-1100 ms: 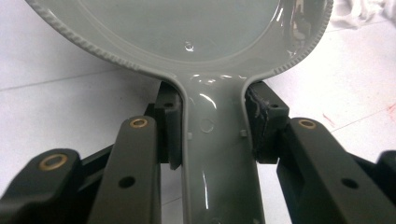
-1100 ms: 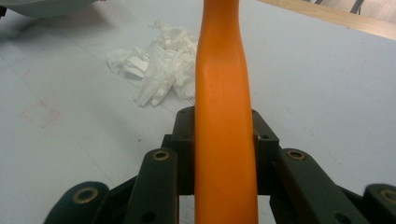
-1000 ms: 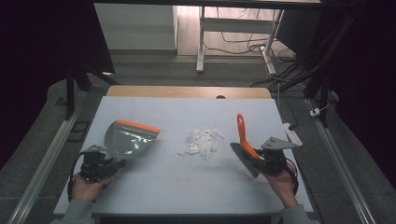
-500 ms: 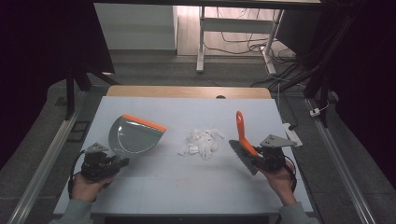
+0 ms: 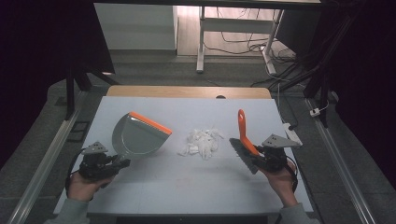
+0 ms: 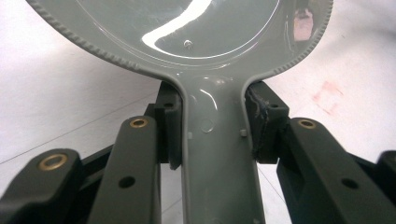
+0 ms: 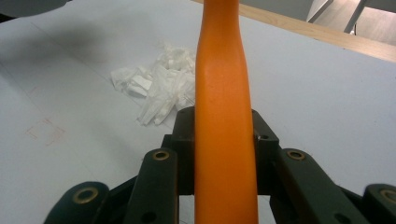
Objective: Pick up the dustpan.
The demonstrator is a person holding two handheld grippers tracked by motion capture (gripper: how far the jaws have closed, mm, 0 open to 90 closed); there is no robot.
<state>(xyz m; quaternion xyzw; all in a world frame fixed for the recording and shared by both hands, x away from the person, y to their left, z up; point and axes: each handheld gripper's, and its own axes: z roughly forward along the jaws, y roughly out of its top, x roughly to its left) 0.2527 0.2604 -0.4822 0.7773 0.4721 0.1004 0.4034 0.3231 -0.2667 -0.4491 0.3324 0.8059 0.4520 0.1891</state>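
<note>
Paper scraps (image 5: 201,142), white and crumpled, lie in a loose heap near the middle of the white desk (image 5: 187,186), between the 2 tools and touching neither. In the right gripper view the heap (image 7: 159,86) sits beyond the jaws, to the left of the orange handle.

Left of the heap, the grey dustpan (image 5: 137,136) is tilted up, its orange lip on the far side and towards the scraps. The left gripper (image 5: 116,163), held in the person's left hand (image 5: 84,184), has its jaws pinching the dustpan's grey handle; the left gripper view shows the handle (image 6: 217,154) clamped between both pads, with the glossy pan spreading out above.

Right of the heap, the brush (image 5: 245,142) stands with its orange handle pointing away from the person and its grey bristles low, towards the heap. The right gripper (image 5: 261,156), in the right hand (image 5: 280,179), pinches the orange handle; in the right gripper view the handle (image 7: 224,130) runs straight up between the 2 pads, gripped on both sides.

A strip of bare wood (image 5: 187,91) edges the desk's far side.
</note>
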